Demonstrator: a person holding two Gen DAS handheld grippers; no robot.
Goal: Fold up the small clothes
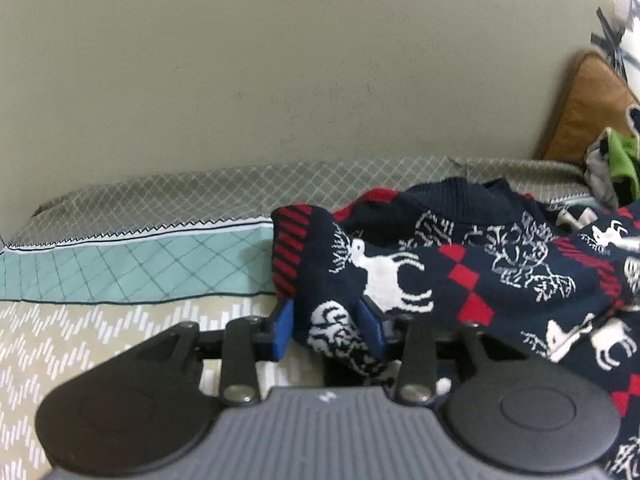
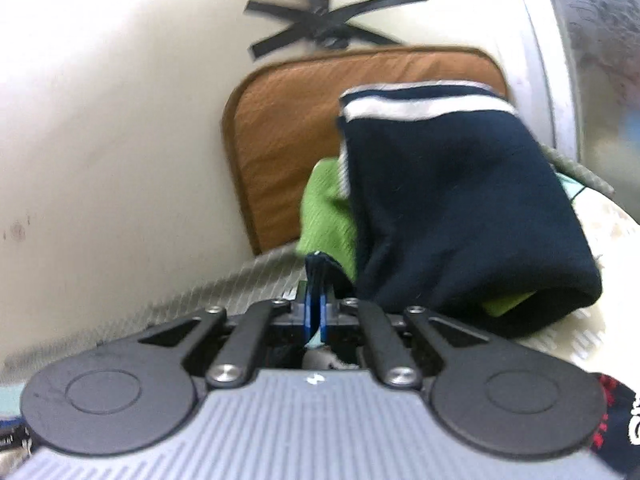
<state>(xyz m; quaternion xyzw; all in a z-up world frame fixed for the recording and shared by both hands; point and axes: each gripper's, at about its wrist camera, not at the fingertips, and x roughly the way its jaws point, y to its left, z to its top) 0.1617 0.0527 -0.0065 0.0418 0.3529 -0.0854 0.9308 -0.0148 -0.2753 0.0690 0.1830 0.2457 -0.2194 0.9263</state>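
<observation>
Gripping the sweater at lower centre, the left gripper clamps soft, floppy knit; the right gripper pinches the navy garment, best held by its hem.

My sweater: navy knit, white reindeer, red checks and stripes. My bedspread: teal lattice, beige zigzag. Cushion: tan.

On each gripper: grey ribbed housing, 2 black round discs, black link arms with silver screws, blue finger pads.
</observation>
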